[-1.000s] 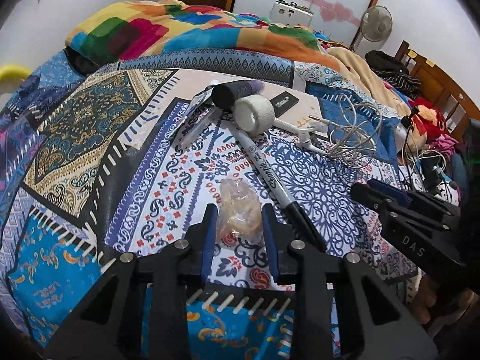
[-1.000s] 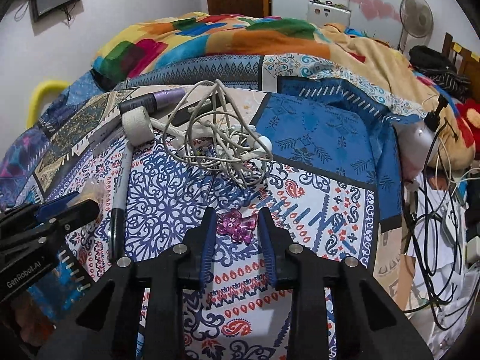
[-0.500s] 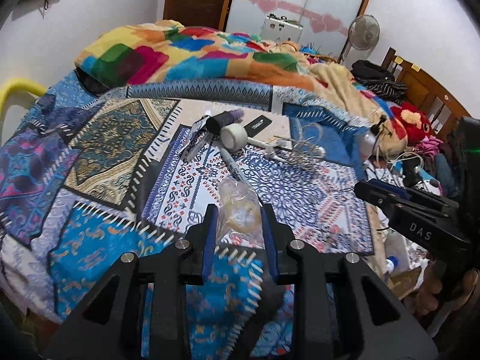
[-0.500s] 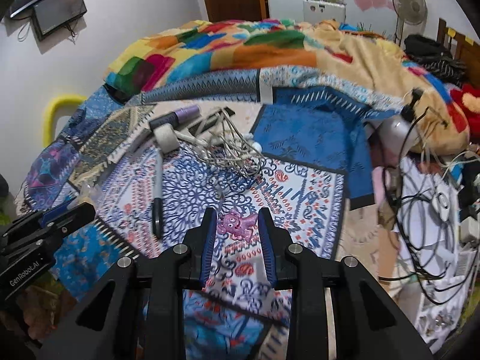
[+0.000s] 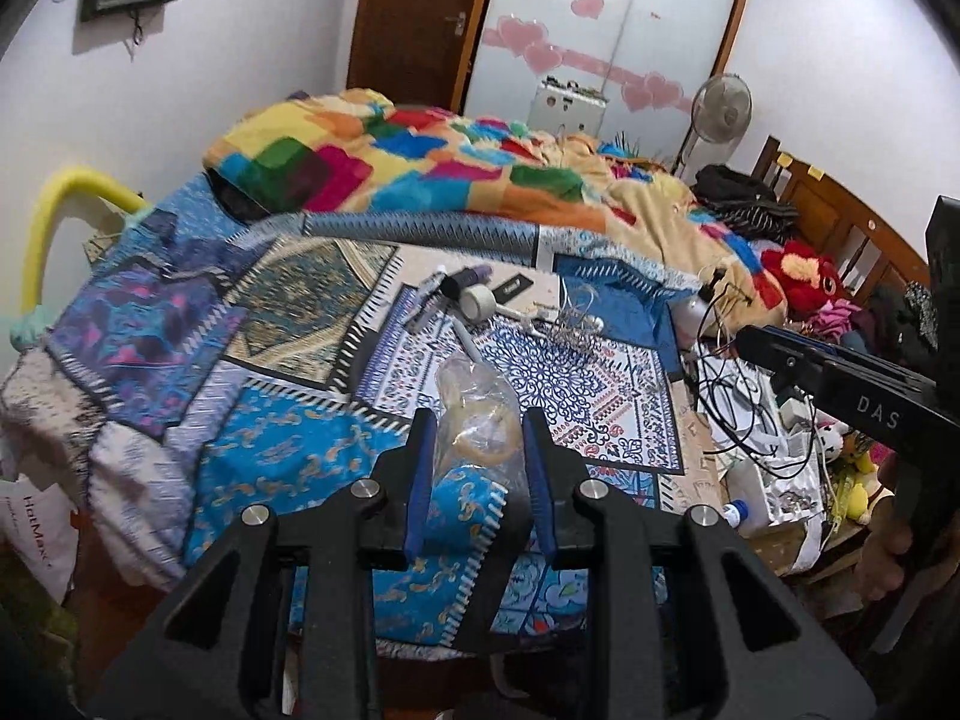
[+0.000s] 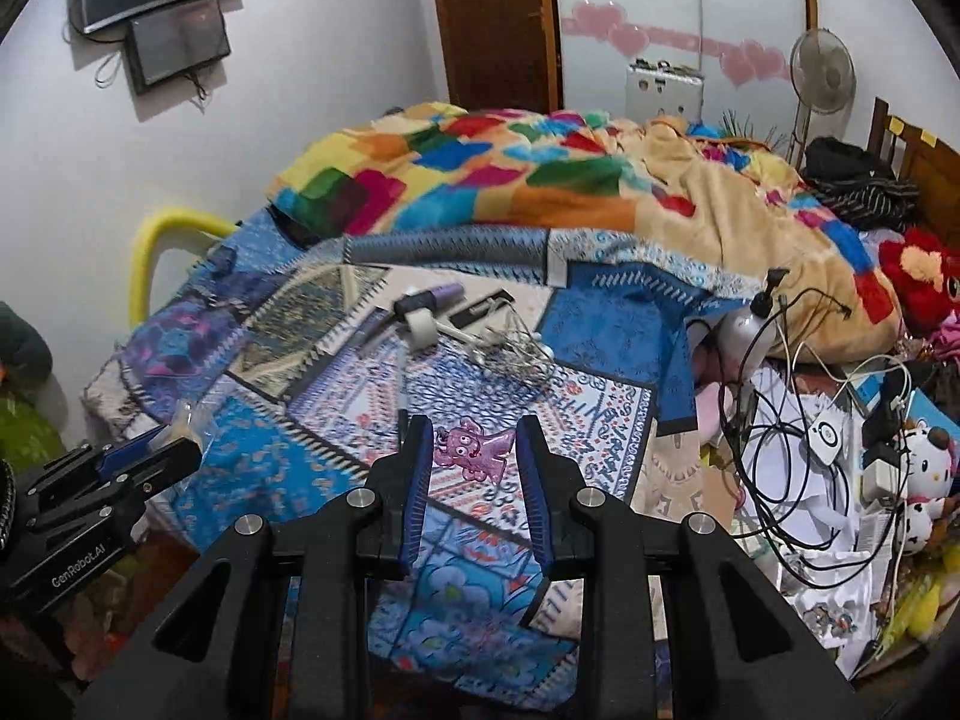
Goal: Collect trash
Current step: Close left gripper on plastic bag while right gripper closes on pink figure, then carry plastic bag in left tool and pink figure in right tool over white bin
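Crumpled clear plastic wrapper [image 5: 477,420], yellowish inside, sits lower centre, clamped between the left gripper [image 5: 477,450] pads above the bed [image 5: 288,462] edge. Purple glossy wrapper [image 6: 471,450] with a cartoon face is pinched in the right gripper [image 6: 471,456], lower centre. Cluttered floor lies right of the bed; both grippers hang clear above the bedspread.

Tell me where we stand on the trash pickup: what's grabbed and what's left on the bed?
In hand: the left gripper is shut on a crumpled clear plastic bag, and the right gripper is shut on a purple wrapper, both held above the patterned bedspread. Left: no bin is in view, so neither is dropped off. The tape roll, marker and cable tangle remain.
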